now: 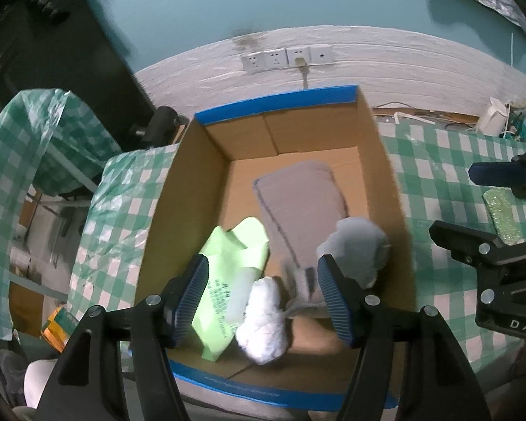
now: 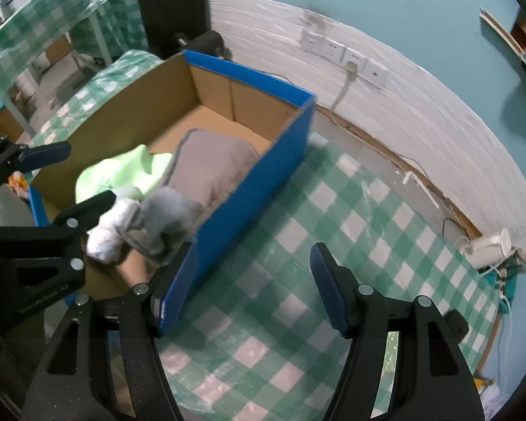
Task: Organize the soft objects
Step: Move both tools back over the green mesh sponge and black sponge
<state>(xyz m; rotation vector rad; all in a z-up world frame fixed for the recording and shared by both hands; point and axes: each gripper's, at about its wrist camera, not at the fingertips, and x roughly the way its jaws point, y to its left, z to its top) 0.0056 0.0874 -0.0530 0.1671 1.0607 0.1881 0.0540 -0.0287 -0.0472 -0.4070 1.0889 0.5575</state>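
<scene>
A blue-sided cardboard box (image 1: 207,182) stands on the green checked table. In it lie a folded grey cloth (image 1: 298,196), a light green bag (image 1: 235,256), a rolled white sock (image 1: 263,319) and a grey sock bundle (image 1: 361,249). My left gripper (image 1: 263,294) is open and empty above the box's near end, over the white sock. My right gripper (image 2: 252,280) is open and empty over the table just right of the box (image 2: 256,182), its left finger by the blue wall. The grey cloth (image 2: 210,165), green bag (image 2: 122,172) and socks (image 2: 112,228) also show in the right wrist view.
A green sparkly sponge (image 1: 501,214) lies on the table right of the box, under the right gripper (image 1: 501,210). Wall sockets (image 1: 287,58) with a plugged cable are behind the box. A white charger (image 2: 487,245) and cables sit at the table's far right. Another checked table (image 1: 35,133) stands left.
</scene>
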